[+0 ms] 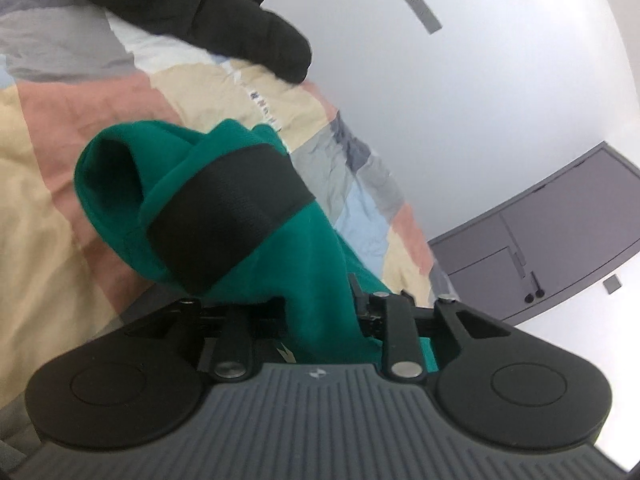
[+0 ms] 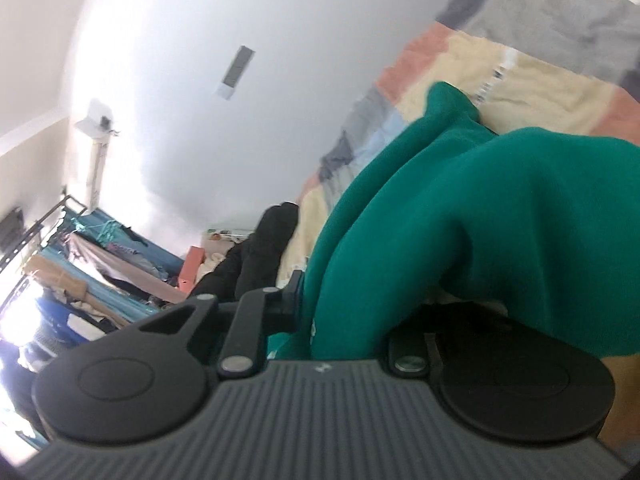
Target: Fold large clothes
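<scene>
Left tongs [image 1: 320, 308]: clenched on green garment [image 1: 224, 184].
Right tongs [image 2: 320, 312]: clenched on the same garment.
Bed [image 1: 60, 128]: black jacket [image 1: 224, 12] lies on it.

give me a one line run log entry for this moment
left gripper: shut on green garment | right gripper: shut on green garment | over patchwork bedspread

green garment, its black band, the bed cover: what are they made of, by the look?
Green garment: soft matte knit, likely fleece or sweatshirt cotton; thick rounded folds, no sheen.
Black band: ribbed knit, probably an elastic cuff; fine ridges show.
Bed cover: thin woven cotton, seemingly; flat colour blocks, fine creases.
</scene>
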A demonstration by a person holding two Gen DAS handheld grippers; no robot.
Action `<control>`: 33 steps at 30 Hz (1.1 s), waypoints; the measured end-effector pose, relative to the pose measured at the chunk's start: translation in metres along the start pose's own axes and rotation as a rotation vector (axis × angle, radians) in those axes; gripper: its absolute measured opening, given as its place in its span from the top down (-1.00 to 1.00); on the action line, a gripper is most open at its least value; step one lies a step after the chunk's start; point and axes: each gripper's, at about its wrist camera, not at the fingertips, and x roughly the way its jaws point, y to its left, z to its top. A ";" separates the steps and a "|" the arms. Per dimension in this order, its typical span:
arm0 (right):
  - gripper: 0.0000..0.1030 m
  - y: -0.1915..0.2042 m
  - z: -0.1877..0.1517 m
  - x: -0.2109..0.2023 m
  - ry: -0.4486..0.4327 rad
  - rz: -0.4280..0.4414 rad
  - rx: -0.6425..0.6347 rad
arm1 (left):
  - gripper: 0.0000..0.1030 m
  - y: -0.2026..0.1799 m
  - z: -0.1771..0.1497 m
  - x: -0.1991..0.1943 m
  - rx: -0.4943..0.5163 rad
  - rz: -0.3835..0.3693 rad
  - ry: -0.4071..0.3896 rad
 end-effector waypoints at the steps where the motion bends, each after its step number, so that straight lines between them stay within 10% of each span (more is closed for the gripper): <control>1: 0.35 -0.003 0.002 0.002 0.012 -0.003 0.013 | 0.30 0.001 0.001 0.001 -0.004 0.000 0.007; 8: -0.17 0.008 0.004 0.000 0.029 0.067 -0.018 | -0.11 0.004 0.008 -0.005 -0.072 -0.108 -0.002; 33: -0.24 0.045 0.091 0.125 -0.005 -0.057 -0.268 | -0.22 -0.069 0.082 0.119 0.292 -0.094 -0.090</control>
